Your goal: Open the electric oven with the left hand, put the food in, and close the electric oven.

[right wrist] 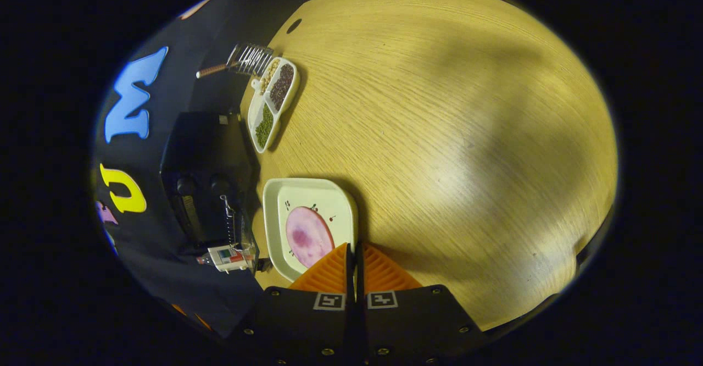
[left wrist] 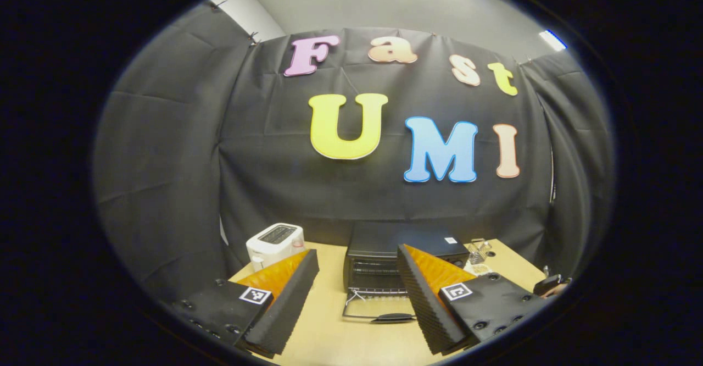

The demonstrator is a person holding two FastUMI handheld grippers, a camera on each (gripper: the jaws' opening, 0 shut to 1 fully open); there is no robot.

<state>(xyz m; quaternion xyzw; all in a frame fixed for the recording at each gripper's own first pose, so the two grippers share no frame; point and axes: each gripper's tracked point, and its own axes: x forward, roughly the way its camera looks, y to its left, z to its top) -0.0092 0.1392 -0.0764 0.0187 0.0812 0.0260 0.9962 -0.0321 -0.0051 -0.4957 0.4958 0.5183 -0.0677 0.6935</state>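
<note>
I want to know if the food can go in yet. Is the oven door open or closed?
Open. In the left gripper view the oven has its door folded down flat toward the table, handle at the front, and the rack inside is showing.

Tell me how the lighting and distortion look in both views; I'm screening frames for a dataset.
Left gripper view: strong fisheye curve, oven small and dim, ceiling lights blown out. Right gripper view: table unevenly lit with broad soft shadows, oven side dark, plate sharp, right gripper close.
</note>
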